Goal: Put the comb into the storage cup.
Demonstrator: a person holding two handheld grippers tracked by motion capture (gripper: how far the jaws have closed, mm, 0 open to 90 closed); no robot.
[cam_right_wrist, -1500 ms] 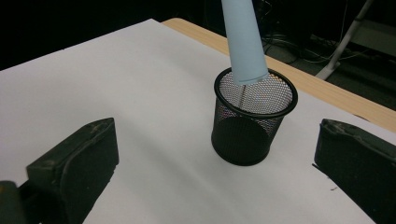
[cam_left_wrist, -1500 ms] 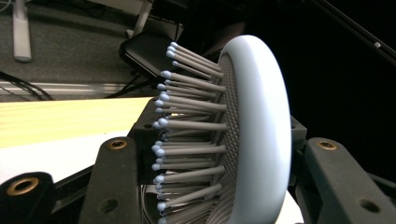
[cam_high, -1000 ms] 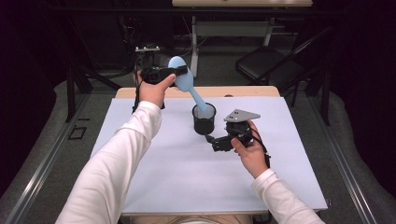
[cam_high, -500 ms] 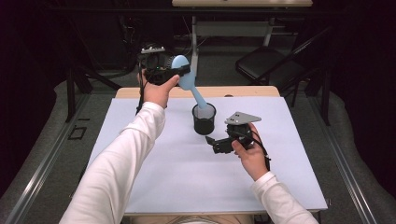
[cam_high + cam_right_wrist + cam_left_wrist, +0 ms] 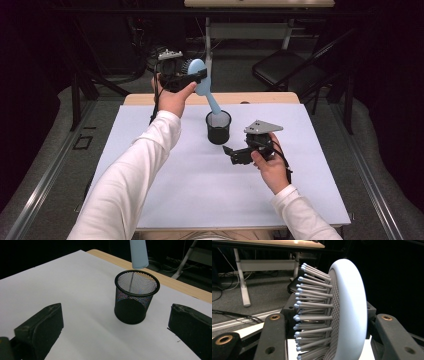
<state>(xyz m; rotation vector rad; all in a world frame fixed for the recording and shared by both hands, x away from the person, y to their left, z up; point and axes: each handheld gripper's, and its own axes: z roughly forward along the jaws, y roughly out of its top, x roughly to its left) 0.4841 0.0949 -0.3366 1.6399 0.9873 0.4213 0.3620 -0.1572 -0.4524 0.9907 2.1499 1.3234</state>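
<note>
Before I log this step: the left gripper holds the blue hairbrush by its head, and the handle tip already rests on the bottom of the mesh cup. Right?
Not quite. The left gripper does hold the hairbrush by its head, but the right gripper view shows the handle tip hanging just above the mesh cup rim, not on its bottom.

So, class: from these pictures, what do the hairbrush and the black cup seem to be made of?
Hairbrush: probably plastic, pale blue, with a smooth matte back; its grey bristles look like stiff plastic with rounded blue tips. Black cup: likely metal wire mesh with a dark coating, since you can see through its fine grid under a solid rim.
</note>
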